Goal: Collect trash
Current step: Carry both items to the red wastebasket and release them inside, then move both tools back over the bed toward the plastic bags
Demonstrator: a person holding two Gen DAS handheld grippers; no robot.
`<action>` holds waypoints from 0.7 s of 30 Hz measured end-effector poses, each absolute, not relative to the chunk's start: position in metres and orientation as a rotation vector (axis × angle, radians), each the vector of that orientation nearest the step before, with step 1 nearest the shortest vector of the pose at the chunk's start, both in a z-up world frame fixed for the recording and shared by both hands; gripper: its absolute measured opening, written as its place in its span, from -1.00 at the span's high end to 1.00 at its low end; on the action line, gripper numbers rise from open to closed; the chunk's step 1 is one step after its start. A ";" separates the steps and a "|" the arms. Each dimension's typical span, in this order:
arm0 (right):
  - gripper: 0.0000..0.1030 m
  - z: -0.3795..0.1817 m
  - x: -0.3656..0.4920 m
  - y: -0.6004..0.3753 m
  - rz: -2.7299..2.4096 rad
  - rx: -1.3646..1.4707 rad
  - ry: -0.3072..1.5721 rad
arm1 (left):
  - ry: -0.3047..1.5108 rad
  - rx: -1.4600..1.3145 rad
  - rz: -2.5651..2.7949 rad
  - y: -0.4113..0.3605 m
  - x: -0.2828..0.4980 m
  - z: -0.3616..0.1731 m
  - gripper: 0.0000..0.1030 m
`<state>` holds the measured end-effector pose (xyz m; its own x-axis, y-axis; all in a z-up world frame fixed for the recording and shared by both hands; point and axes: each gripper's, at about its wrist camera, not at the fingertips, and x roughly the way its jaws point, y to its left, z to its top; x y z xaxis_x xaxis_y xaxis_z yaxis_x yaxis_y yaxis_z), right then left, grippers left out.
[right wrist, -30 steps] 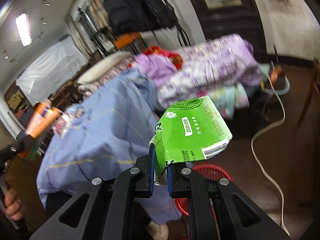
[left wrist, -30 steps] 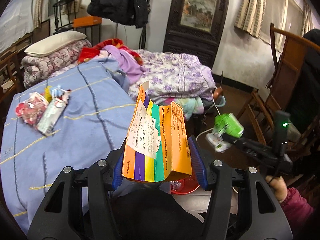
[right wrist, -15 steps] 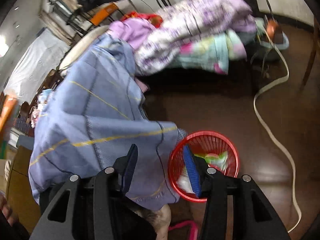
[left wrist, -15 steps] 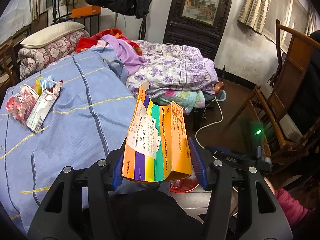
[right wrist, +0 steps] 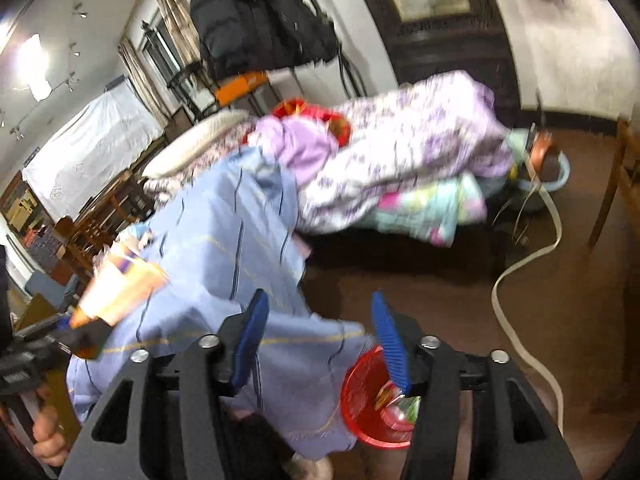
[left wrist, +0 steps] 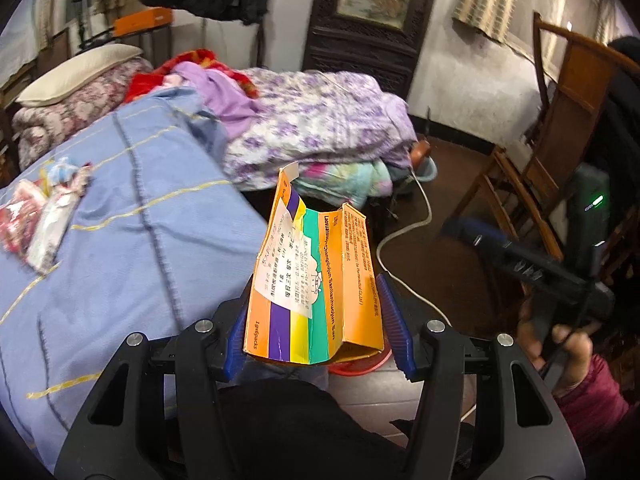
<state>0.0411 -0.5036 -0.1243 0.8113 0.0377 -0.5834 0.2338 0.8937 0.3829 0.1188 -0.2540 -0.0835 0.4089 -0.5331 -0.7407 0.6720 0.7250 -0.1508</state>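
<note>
Left claw [left wrist: 316,344]: pads pressed on both sides of one flattened orange box [left wrist: 316,280], held upright, long axis pointing up and away, torn flap at top. Red basket [left wrist: 356,364] just beneath box, mostly hidden by it. Left of claw: blue blanket [left wrist: 132,248] on bed, small pile of wrappers [left wrist: 44,224] well apart, count unclear. White cord [left wrist: 404,236] on floor beyond.

Right claw [right wrist: 316,340]: jaws opening, nothing between. Basket [right wrist: 360,400] below right finger, trash inside. Blanket edge [right wrist: 280,340] beside basket.
</note>
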 end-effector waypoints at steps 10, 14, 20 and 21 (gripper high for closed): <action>-0.36 -0.111 0.015 -0.538 -0.208 0.485 0.542 | 0.970 0.319 -0.897 -0.338 0.126 -0.128 -0.15; -0.36 -0.117 0.010 -0.550 -0.222 0.509 0.552 | 0.983 0.382 -0.884 -0.369 0.130 -0.140 -0.37; -0.36 -0.118 0.006 -0.553 -0.237 0.513 0.543 | 0.947 0.316 -0.856 -0.359 0.135 -0.123 -0.62; -0.36 -0.118 0.006 -0.552 -0.230 0.519 0.544 | 0.943 0.302 -0.844 -0.355 0.137 -0.120 -0.62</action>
<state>0.0061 -0.5521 -0.1180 0.8345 -0.0728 -0.5462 0.3409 0.8470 0.4079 0.1366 -0.3547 -0.1199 0.3059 -0.5017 -0.8092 0.7484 0.6521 -0.1214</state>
